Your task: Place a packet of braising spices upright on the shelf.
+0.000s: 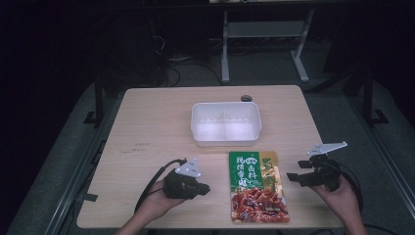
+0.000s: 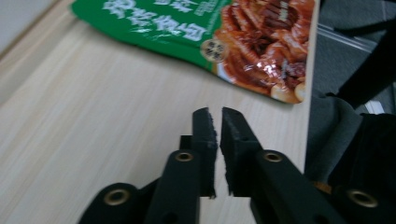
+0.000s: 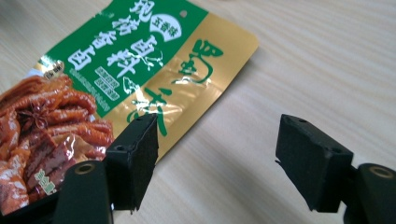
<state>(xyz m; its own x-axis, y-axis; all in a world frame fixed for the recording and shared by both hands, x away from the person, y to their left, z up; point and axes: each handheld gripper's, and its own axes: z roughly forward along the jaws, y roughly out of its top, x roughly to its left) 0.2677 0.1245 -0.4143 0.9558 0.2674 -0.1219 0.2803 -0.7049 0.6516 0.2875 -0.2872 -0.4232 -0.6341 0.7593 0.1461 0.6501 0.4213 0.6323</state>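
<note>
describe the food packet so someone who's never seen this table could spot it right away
On the light wooden table, look toward the near edge, just in front of the white two-compartment container. The packet lies flat there between the two grippers, the only colourful item: green and gold on top, red food pictured below.

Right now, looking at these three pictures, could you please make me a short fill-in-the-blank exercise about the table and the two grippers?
1. The food packet lies flat between the two grippers, on the near side of the white ____.
2. The right gripper has its jaws wide ____.
3. The left gripper has its jaws almost closed and holds ____.
4. The tray is divided into ____ compartments.

Missing words: tray; open; nothing; two
</note>
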